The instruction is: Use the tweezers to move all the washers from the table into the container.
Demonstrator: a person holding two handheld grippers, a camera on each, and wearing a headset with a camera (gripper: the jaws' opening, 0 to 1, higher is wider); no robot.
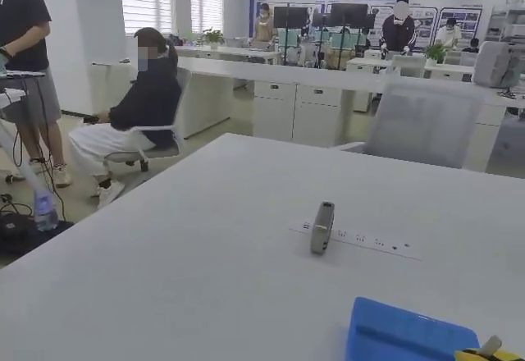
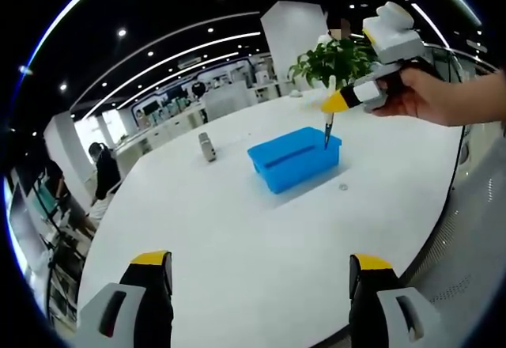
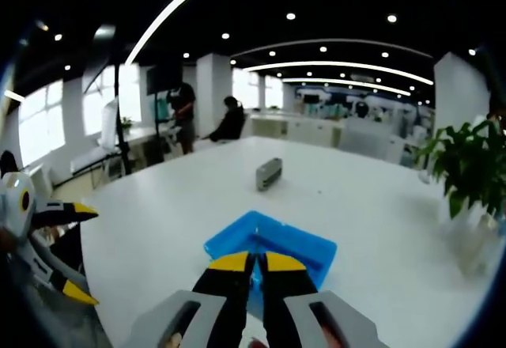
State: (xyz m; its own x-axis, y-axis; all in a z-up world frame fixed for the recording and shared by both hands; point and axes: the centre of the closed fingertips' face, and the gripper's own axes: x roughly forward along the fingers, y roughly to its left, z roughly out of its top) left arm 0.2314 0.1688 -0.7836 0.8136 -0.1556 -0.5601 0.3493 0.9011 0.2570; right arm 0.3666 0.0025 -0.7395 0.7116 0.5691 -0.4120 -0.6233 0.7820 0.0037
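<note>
Right claw grips the tweezers, tips down over the blue container. A washer lies on the surface just beside it, towards the wide-open left claw.

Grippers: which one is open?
The left gripper: its fingers stand wide apart. The right gripper is shut on the tweezers over the blue container.

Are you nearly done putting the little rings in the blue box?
Done: the inside of the blue container is hidden, so I cannot count any rings in it. In hand: the right claw is shut on the tweezers, whose tips point down at the container. Left: at least one washer lies on the table beside the container. The left claw is open and holds nothing.
</note>
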